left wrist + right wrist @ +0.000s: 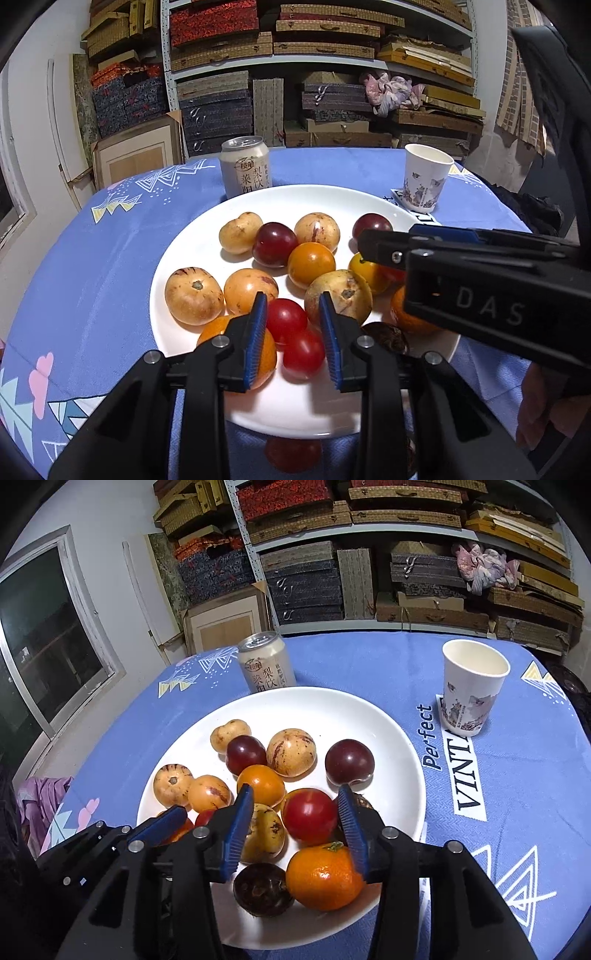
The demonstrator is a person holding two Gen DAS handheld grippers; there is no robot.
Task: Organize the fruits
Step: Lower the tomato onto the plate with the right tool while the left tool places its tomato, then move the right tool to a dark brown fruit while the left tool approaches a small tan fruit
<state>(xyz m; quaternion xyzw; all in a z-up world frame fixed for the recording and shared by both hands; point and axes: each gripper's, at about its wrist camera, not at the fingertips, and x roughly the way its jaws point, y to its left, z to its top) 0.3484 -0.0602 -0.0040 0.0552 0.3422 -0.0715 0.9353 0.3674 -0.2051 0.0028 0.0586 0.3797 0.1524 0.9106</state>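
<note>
While both my grippers hang over the white plate [399,738], I count the fruit on it: three speckled yellow melons at nine to twelve o'clock plus one near centre, two dark plums [349,762], one small potato-like piece, two orange tomatoes, several red tomatoes [309,815], one tangerine [323,877] at five o'clock and one dark brown fruit [260,890]. My left gripper [293,334] is parted slightly around two red tomatoes, pads not pressing. My right gripper [295,825] stands wider, gripping nothing. Beyond: one can [266,662] with Chinese lettering, one paper cup [471,694], and a blue tablecloth [517,775] reading "Perfect" and "VINT".
</note>
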